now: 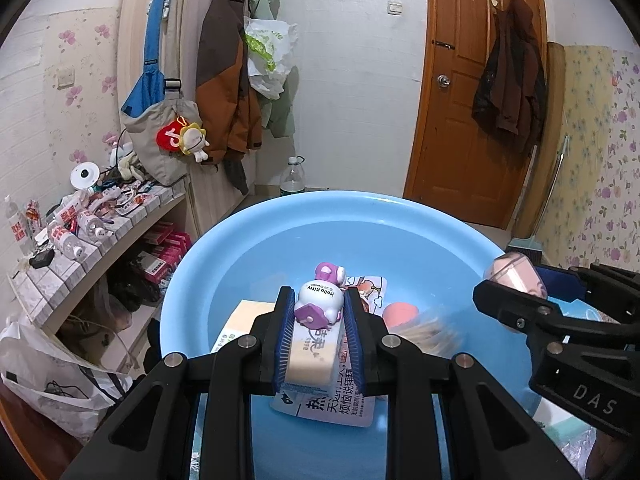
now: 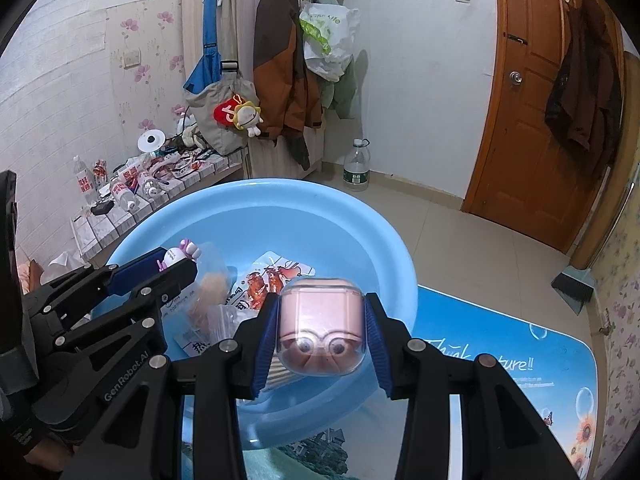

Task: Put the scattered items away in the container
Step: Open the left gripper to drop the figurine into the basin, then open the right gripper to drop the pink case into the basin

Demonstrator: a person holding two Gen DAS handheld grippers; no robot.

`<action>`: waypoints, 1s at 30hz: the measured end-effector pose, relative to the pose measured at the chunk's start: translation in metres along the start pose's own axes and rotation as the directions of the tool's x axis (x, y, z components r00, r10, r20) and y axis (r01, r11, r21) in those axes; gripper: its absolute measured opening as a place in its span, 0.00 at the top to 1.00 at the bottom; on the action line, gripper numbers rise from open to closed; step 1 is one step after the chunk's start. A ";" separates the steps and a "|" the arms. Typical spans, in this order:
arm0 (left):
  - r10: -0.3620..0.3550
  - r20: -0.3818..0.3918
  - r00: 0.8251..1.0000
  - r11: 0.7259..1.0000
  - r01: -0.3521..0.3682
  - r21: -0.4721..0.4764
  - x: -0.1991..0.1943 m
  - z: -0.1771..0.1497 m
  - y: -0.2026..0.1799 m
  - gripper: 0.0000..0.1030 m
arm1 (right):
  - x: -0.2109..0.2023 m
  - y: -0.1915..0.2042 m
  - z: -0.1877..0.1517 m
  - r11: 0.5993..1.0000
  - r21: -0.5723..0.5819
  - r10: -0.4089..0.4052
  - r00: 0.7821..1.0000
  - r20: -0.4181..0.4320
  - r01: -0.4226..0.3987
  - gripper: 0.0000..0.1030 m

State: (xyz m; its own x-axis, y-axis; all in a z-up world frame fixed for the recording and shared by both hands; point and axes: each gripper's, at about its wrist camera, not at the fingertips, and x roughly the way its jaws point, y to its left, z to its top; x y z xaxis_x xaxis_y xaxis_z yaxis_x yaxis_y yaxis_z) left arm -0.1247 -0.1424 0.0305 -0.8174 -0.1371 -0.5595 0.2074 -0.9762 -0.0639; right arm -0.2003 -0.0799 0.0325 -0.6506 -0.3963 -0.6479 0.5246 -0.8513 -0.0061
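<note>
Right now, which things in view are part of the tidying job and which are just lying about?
Job:
- blue basin
- Hello Kitty toy, in left claw
- pink earbud case, in right claw
- snack packets in basin

Lying about:
- water bottle
- hanging jackets
- shelf clutter
</note>
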 end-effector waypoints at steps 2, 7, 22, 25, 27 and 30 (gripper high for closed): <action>-0.003 0.000 1.000 1.000 0.003 0.001 0.000 0.000 0.000 0.78 | 0.003 0.003 -0.001 1.000 -0.008 0.003 1.000 -0.005 -0.003 0.58; -0.017 -0.001 1.000 1.000 0.017 0.011 0.000 0.000 0.000 0.71 | 0.010 0.010 -0.004 1.000 -0.019 0.011 1.000 -0.023 -0.012 0.58; -0.002 0.045 0.999 1.000 0.002 0.005 -0.012 0.004 0.007 0.30 | 0.006 0.008 -0.004 1.000 -0.020 -0.005 1.000 -0.028 0.005 0.58; -0.005 0.071 0.997 1.000 0.005 -0.001 -0.019 0.007 0.010 0.28 | 0.006 0.007 -0.007 1.000 -0.011 -0.004 0.999 -0.036 0.003 0.58; -0.003 0.082 0.997 1.000 0.003 -0.002 -0.023 0.009 0.010 0.26 | 0.006 0.007 -0.007 1.000 -0.007 0.002 0.999 -0.041 -0.002 0.58; -0.006 0.085 0.996 1.000 0.007 -0.012 -0.027 0.008 0.010 0.26 | 0.008 0.011 -0.009 1.000 -0.020 0.005 0.999 -0.049 -0.006 0.58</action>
State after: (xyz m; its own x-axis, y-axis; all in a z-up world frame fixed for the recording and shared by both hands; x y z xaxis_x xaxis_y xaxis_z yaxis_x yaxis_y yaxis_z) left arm -0.1054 -0.1498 0.0517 -0.8612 -0.1446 -0.4872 0.2077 -0.9751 -0.0777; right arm -0.1946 -0.0897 0.0206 -0.6201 -0.3829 -0.6847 0.5390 -0.8421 -0.0173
